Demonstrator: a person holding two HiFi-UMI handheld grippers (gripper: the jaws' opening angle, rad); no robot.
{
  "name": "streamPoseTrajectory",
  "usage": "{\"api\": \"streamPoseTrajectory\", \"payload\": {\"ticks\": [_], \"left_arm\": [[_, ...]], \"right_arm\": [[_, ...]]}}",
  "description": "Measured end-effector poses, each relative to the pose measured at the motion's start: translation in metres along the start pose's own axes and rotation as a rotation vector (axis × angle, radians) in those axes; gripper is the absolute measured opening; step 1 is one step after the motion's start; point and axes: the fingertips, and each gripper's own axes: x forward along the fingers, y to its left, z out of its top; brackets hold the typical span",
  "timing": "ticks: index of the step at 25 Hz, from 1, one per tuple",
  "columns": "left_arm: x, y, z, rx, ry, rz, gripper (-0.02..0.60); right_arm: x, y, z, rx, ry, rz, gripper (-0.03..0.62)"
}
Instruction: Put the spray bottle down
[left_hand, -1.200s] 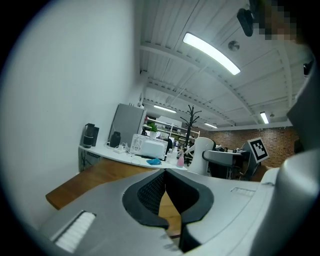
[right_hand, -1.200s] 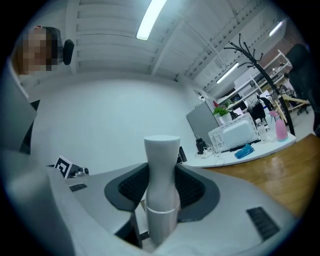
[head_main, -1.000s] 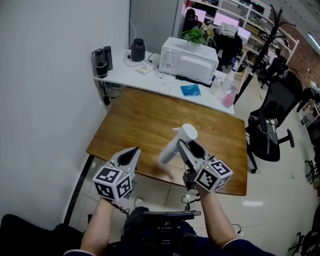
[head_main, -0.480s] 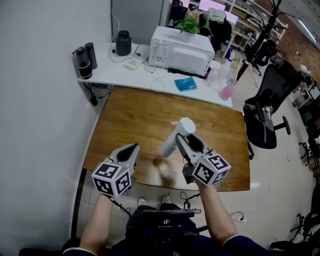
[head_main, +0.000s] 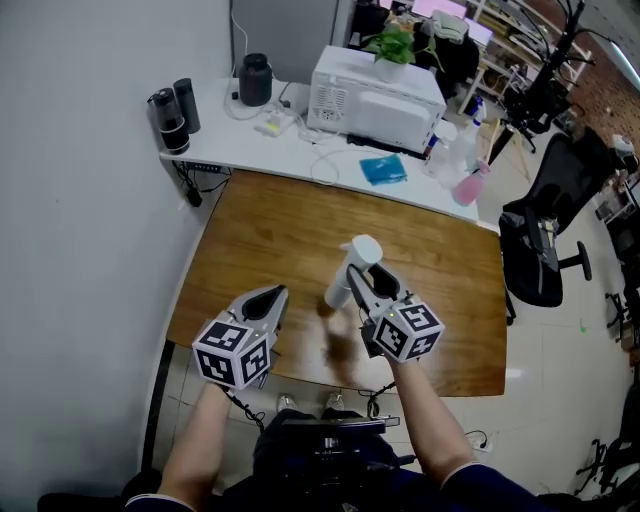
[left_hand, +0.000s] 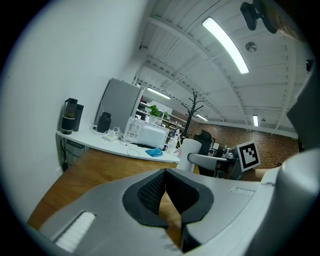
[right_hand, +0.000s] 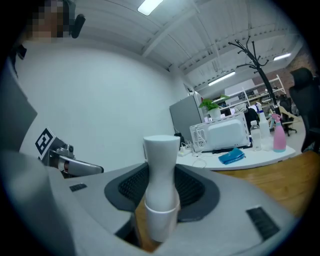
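Observation:
A white spray bottle (head_main: 350, 272) hangs tilted over the near part of the wooden table (head_main: 262, 235), and my right gripper (head_main: 362, 284) is shut on its body. In the right gripper view the bottle (right_hand: 161, 192) stands between the two black pads (right_hand: 131, 186), its narrow neck rising above them. Whether its base touches the wood is hidden. My left gripper (head_main: 272, 296) hovers to the left of it near the table's front edge, shut and holding nothing. From the left gripper (left_hand: 165, 174) view the bottle (left_hand: 189, 152) shows off to the right.
Behind the table a white counter (head_main: 225, 140) carries a microwave (head_main: 375, 95), a black kettle (head_main: 255, 78), two dark flasks (head_main: 172, 112), a blue cloth (head_main: 383, 170) and a pink spray bottle (head_main: 470, 185). A black office chair (head_main: 545, 255) stands to the right. A wall runs along the left.
Both grippers have moved forward over the table and sunk a little. The right one still grips the bottle; the left one stays shut.

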Motion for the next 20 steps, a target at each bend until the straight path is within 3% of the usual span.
{"api": "streamPoseTrajectory", "payload": {"ticks": [12,20], "left_arm": [[0.013,0.007,-0.014,-0.025,0.05,0.036,0.009],[0.012,0.01,-0.017,-0.034,0.058,0.045,0.009]], "right_arm": [[0.057,-0.008,-0.033,-0.159,0.016,0.019,0.17],[0.074,-0.005,-0.051,-0.189,0.031,0.032,0.17]]}}
